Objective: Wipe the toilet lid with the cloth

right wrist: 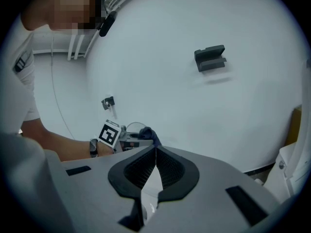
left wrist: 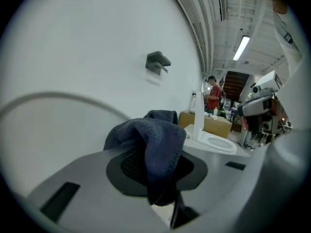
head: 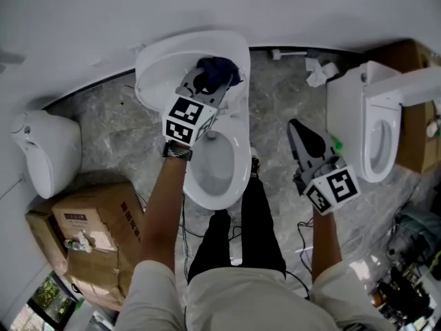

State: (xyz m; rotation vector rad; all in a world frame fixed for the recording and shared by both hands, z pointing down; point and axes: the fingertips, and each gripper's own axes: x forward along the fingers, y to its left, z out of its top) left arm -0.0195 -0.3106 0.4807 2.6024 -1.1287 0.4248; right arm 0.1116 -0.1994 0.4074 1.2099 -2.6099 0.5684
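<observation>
No word or number can be read anywhere. The cardboard box (head: 103,247) down-left of the left gripper (head: 208,78) bears a label (head: 69,218), too small to read. The marker cube (head: 187,119) on that gripper shows only black-and-white squares.

The raised toilet lid (head: 162,64) is standing close against the wall (head: 207,5), closing off the space behind it. Cardboard boxes (head: 96,219) are crowding the left side and a second toilet (head: 348,109) is bounding the right. The bare floor (head: 275,102) between is lying open, with the right gripper (head: 295,128) hovering over it.
</observation>
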